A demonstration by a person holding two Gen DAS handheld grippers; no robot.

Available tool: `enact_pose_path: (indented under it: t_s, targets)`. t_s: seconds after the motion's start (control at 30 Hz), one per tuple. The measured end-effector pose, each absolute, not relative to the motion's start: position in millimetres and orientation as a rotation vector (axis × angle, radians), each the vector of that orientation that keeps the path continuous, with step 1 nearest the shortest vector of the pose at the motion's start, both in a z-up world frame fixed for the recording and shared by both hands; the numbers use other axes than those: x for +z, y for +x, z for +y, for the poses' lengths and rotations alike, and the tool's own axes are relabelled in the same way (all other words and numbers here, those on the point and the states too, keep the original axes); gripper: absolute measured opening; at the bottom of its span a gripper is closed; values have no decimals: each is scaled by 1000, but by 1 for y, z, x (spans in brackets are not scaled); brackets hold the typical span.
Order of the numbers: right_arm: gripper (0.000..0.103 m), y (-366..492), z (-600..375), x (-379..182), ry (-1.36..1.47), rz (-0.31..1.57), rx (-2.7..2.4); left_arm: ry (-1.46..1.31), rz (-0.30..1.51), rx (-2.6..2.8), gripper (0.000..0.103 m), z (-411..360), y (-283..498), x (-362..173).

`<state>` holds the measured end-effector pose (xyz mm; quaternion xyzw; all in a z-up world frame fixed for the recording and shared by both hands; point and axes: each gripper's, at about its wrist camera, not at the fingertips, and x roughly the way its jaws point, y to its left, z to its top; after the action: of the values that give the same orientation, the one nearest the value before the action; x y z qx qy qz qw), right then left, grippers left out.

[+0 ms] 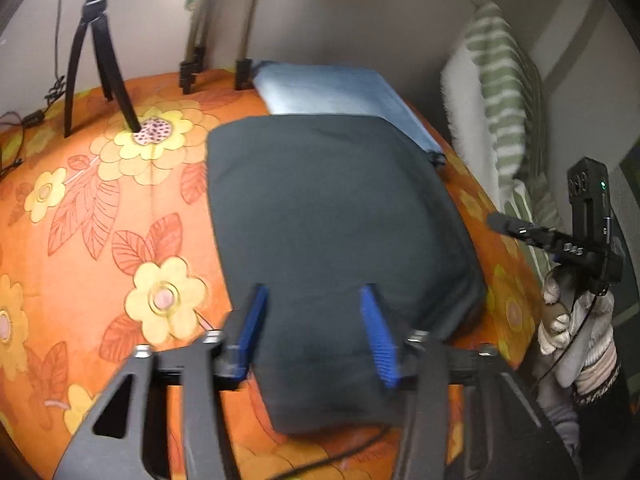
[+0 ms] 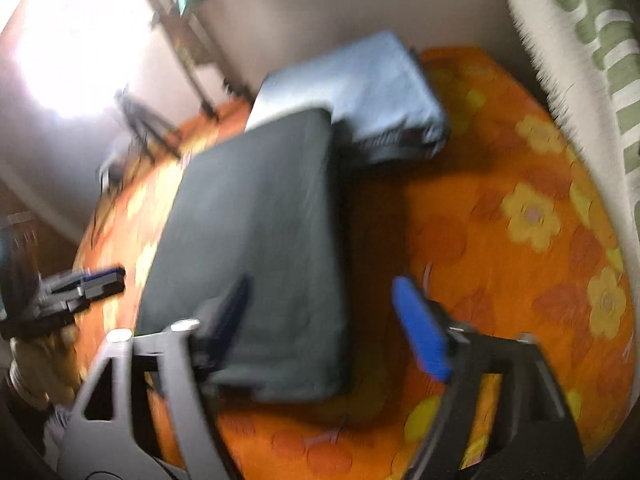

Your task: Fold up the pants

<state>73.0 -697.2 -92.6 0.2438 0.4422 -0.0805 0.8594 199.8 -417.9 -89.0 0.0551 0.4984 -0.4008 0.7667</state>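
Dark folded pants (image 1: pixel 328 208) lie as a flat rectangle on the orange flowered bedspread (image 1: pixel 100 220). My left gripper (image 1: pixel 314 296) hovers over their near end, its blue pads (image 1: pixel 378 332) apart and nothing between them. The right wrist view is blurred. It shows the same pants (image 2: pixel 256 220) with my right gripper (image 2: pixel 320 284) open wide above their near right corner: one finger stands over the cloth and the other over the bedspread (image 2: pixel 480 220). The right gripper (image 1: pixel 498 222) also shows at the bed's right edge, held by a gloved hand (image 1: pixel 560 312). The left gripper (image 2: pixel 116 274) appears at far left.
A folded light blue garment (image 1: pixel 332 92) lies behind the pants, partly under their far end. A black tripod (image 1: pixel 96 52) stands on the bed at back left. A green striped pillow (image 1: pixel 500 100) leans at the right. A thin cable (image 1: pixel 340 456) runs along the near edge.
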Motion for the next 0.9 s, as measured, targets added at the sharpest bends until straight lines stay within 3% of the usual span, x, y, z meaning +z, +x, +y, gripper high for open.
enact_pose_path:
  t_s: [0.17, 0.67, 0.8, 0.9]
  targets:
    - [92, 101, -719, -109, 627, 924, -133, 39, 1135, -844, 57, -413, 225, -108]
    - [92, 132, -726, -155, 617, 1025, -79, -30, 1166, -821, 57, -425, 249, -141]
    - [87, 135, -719, -158, 613, 1027, -39, -25, 1146, -822, 57, -427, 248, -141]
    - [78, 134, -717, -159, 630, 1013, -17, -24, 1132, -825, 58, -429, 248, -141]
